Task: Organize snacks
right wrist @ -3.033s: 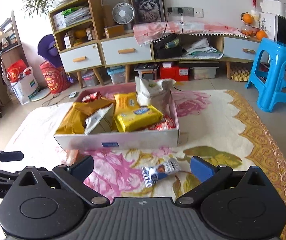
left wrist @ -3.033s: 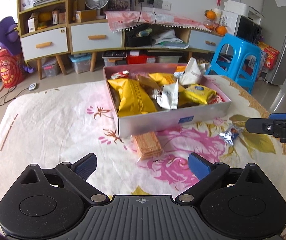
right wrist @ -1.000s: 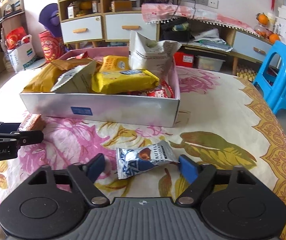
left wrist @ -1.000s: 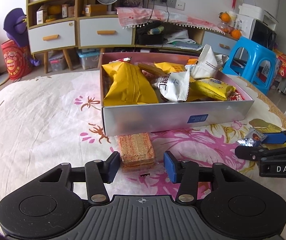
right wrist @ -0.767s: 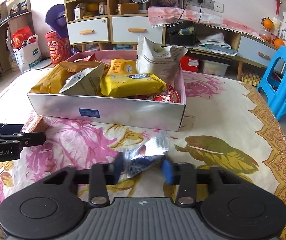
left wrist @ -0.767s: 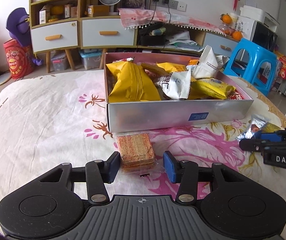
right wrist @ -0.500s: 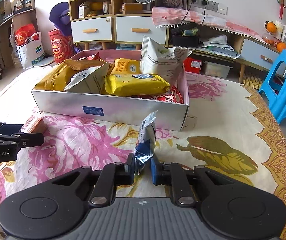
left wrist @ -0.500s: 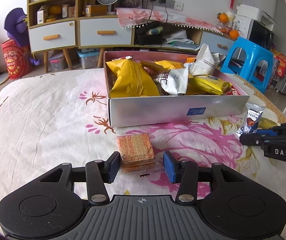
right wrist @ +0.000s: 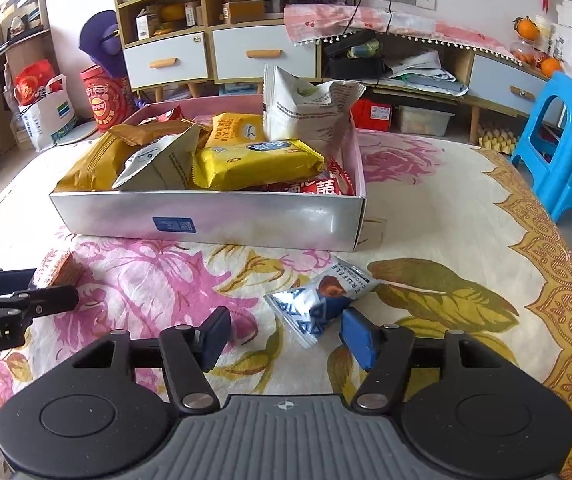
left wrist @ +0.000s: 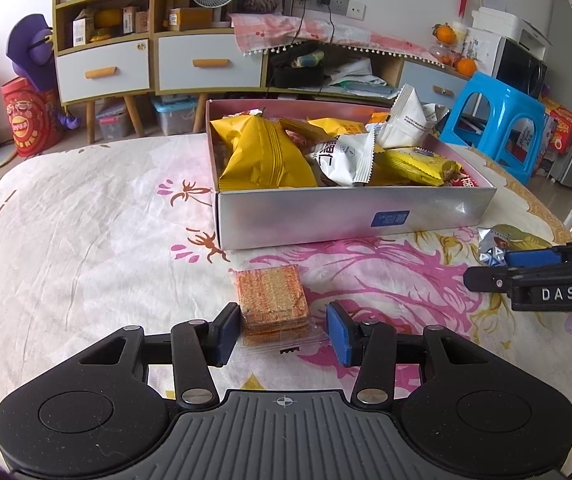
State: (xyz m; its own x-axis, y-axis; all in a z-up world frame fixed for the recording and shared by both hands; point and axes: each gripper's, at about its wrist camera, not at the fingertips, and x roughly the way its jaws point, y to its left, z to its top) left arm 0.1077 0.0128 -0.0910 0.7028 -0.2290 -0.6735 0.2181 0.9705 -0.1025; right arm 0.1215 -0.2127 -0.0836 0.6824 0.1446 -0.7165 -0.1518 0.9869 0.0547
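Observation:
A silver box (left wrist: 350,216) full of snack packs stands on the flowered cloth; it also shows in the right wrist view (right wrist: 245,220). A clear pack of orange crackers (left wrist: 271,302) lies in front of it. My left gripper (left wrist: 283,334) straddles the pack's near end, jaws part open, left pad touching it, right pad a little off. A silver-blue truffle chocolate packet (right wrist: 322,300) lies flat on the cloth. My right gripper (right wrist: 286,334) is open around its near end, not gripping. The packet (left wrist: 494,242) and the right gripper (left wrist: 526,268) show in the left wrist view.
The table's right edge with its gold border (right wrist: 558,280) is near the right gripper. A blue stool (right wrist: 570,148) stands beyond it. Cabinets and shelves (left wrist: 153,60) line the far wall. The left gripper's fingers (right wrist: 17,300) reach in at the right wrist view's left.
My right gripper was shut on the chocolate packet, holding it upright; now it has opened and the packet lies flat on the cloth. The left gripper stays around the crackers.

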